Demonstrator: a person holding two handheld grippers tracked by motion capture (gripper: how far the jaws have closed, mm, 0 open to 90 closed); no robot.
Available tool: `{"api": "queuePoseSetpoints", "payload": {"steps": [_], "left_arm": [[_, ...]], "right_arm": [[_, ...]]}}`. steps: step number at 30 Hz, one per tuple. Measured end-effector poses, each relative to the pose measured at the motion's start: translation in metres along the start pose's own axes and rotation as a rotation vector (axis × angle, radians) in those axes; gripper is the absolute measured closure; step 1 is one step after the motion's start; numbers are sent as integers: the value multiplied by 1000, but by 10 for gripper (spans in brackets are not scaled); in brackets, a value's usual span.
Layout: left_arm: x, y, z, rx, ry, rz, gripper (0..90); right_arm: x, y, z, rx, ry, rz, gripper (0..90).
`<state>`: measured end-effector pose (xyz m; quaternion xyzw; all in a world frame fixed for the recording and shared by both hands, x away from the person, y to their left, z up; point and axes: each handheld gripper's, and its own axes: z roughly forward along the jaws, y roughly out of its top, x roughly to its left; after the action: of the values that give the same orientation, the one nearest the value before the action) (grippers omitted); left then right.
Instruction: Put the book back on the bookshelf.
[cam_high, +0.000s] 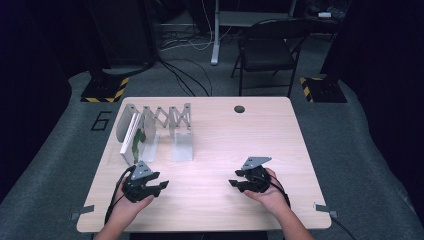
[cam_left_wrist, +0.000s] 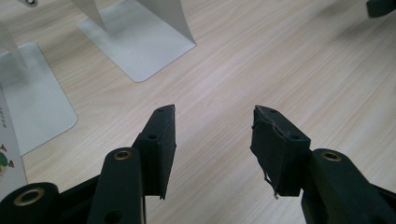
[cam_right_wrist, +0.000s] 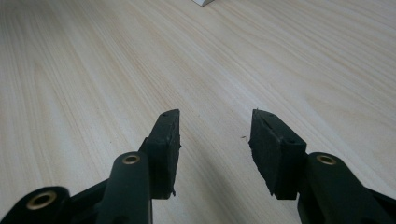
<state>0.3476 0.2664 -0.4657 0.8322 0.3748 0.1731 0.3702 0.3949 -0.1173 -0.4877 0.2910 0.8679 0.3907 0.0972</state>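
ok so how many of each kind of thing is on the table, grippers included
grippers: 2, the left gripper and the right gripper, both open and holding nothing
expanding metal rack: 1
books standing in the rack: looks like 2, though the spines sit too close together to be sure
total: 5

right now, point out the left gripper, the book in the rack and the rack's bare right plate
left gripper (cam_high: 159, 186): high view, gap between its open fingertips
book (cam_high: 131, 134): high view, white spine edge, upright in rack
plate (cam_left_wrist: 137, 44): left gripper view, flat grey base on the table
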Motion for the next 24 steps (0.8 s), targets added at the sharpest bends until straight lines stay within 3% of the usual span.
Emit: {"api": "queuePoseSetpoints", "payload": {"steps": [12,17,20,24], "left_arm": [[7,-13,20,29,-32,-29,494],[11,-14,26,13,-50,-73,480],[12,-15,29,6,-29,-82,473],[11,-15,31,21,-30,-74,464]], "right_arm": [[-1,-2,3,15,-3,-9,531],[0,-3,5,8,-19,4,532],[-1,-3,4,11,-23,-7,532],[-1,-4,4,13,-25,-11,531]]}}
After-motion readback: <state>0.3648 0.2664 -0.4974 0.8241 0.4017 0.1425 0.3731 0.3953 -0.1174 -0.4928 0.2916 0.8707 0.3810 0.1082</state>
